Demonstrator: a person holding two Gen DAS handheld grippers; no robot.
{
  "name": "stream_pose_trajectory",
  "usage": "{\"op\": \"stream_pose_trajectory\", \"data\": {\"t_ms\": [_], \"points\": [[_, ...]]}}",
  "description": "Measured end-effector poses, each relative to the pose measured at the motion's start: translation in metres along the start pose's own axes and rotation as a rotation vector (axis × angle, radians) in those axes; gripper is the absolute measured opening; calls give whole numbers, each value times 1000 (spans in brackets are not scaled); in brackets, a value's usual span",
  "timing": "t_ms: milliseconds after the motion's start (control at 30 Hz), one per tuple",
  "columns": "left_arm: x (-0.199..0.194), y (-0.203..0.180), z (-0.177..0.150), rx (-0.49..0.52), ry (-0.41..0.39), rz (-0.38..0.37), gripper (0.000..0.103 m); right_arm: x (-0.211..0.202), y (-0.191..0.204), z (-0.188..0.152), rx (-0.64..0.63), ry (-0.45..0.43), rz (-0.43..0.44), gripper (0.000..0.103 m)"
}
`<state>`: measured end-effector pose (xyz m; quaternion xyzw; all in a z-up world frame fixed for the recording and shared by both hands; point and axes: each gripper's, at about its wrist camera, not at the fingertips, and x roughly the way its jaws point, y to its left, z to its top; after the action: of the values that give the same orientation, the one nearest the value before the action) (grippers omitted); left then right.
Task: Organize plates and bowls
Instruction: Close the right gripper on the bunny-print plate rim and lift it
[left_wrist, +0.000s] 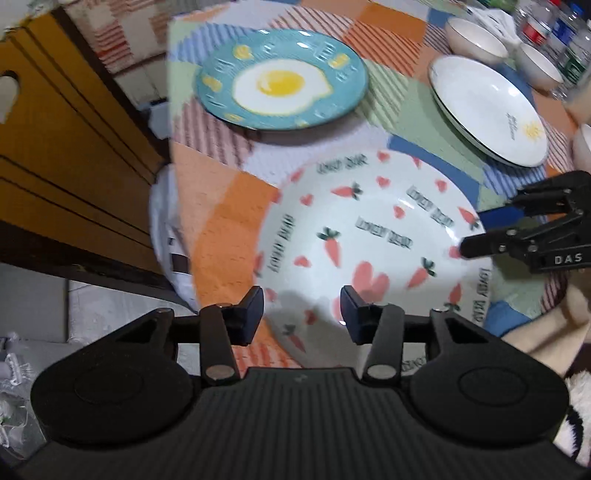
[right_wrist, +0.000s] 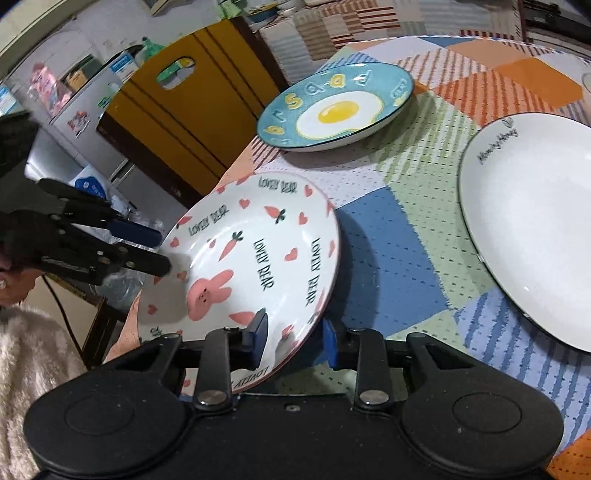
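A white carrot-and-heart plate (left_wrist: 373, 243) (right_wrist: 255, 273) is tilted above the patchwork tablecloth (left_wrist: 221, 229), its left side raised. My left gripper (left_wrist: 302, 314) (right_wrist: 162, 251) straddles its near rim, jaws apart, one finger over and one under. My right gripper (right_wrist: 295, 339) (left_wrist: 476, 236) straddles the opposite rim, jaws apart around the edge. A teal fried-egg plate (left_wrist: 280, 79) (right_wrist: 334, 107) lies beyond. A white sun plate (left_wrist: 487, 110) (right_wrist: 532, 225) lies to the right.
Cream bowls (left_wrist: 476, 37) and plastic bottles (left_wrist: 554, 33) stand at the table's far right. A yellow-brown chair back (left_wrist: 55, 129) (right_wrist: 192, 107) stands beside the table edge. White appliances and boxes (right_wrist: 70, 110) lie beyond it.
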<state>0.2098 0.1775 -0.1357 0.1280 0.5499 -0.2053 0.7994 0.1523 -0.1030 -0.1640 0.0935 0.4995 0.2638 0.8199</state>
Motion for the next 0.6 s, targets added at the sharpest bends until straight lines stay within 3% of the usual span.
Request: {"op": "stream_pose_trajectory", "data": {"t_ms": [100, 233, 300, 400, 467, 600], "points": [[6, 2, 1, 32, 13, 24, 52, -4, -5, 3, 17, -2, -5, 38], [30, 7, 0, 8, 105, -8, 52, -7, -11, 3, 49, 6, 21, 38], [37, 10, -5, -4, 136, -32, 47, -6, -10, 2, 43, 16, 27, 38], [39, 17, -13, -97, 152, -96, 29, -3, -8, -1, 26, 33, 30, 38], [41, 23, -15, -157, 155, -122, 27, 1, -7, -2, 33, 44, 37, 38], [46, 34, -19, -291, 144, -151, 26, 4, -1, -1, -13, 62, 30, 27]]}}
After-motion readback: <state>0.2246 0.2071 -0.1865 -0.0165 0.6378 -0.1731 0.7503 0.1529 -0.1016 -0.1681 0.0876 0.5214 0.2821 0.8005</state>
